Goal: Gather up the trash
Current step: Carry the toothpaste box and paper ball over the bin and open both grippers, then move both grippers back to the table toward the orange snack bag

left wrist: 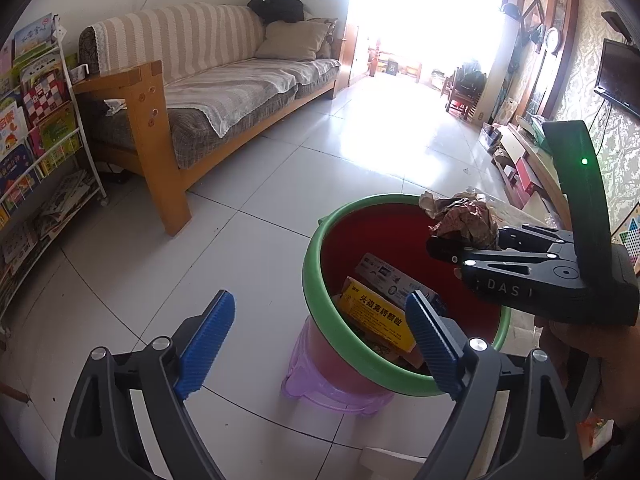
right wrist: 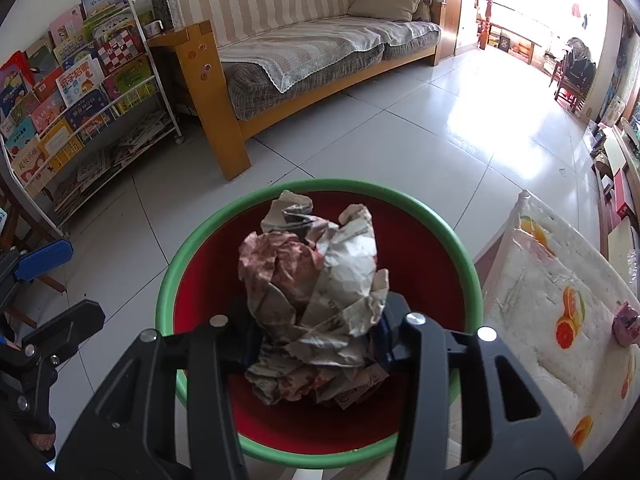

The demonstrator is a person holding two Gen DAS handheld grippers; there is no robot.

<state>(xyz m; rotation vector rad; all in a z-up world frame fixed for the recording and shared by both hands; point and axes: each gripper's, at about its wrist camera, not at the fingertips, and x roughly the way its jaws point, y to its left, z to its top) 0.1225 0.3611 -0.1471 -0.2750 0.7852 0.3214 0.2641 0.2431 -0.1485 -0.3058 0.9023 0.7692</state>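
A red bin with a green rim (left wrist: 316,280) (right wrist: 192,248) stands on a purple plastic stool (left wrist: 304,380). Inside lie a yellow box (left wrist: 376,320) and a white box (left wrist: 384,274). My right gripper (right wrist: 316,340) is shut on a crumpled paper ball (right wrist: 316,276) and holds it over the bin's mouth; it also shows in the left wrist view (left wrist: 444,250) with the paper ball (left wrist: 464,220). My left gripper (left wrist: 320,344) is open and empty, just in front of the bin's near rim.
A table with a fruit-print cover (right wrist: 560,320) stands right of the bin, with a small pink wrapper (right wrist: 626,324) on it. A wooden sofa (left wrist: 208,96) and a bookshelf (left wrist: 36,140) stand at the left. White tiled floor (left wrist: 160,264) lies between.
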